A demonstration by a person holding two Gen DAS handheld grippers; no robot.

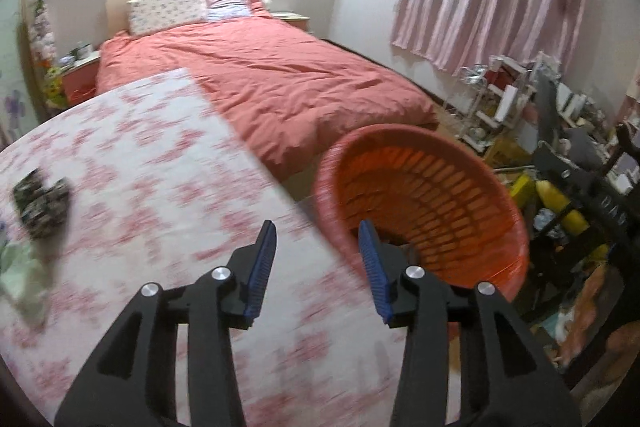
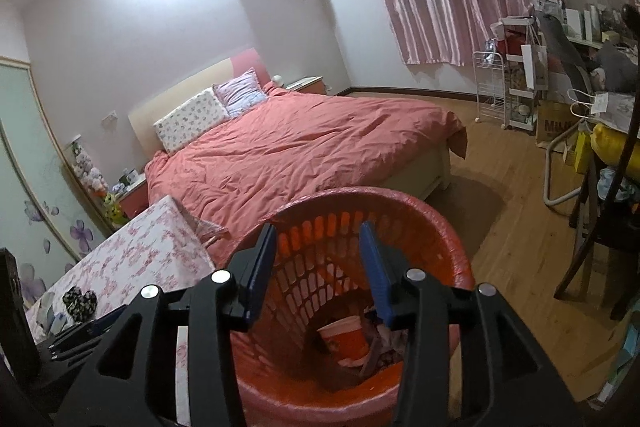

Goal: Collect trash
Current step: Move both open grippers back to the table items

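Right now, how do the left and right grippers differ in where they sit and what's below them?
The left gripper hangs over the edge of the floral table, beside the orange basket; the right gripper is directly above the basket's mouth. Below the left one is tablecloth, with dark crumpled trash off to the side; below the right one is a paper cup and scraps. Both are open and empty.

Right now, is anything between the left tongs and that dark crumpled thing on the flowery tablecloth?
Nothing visible. The left tongs are open and empty, and only bare tablecloth lies between them and the dark crumpled item, off to their left.
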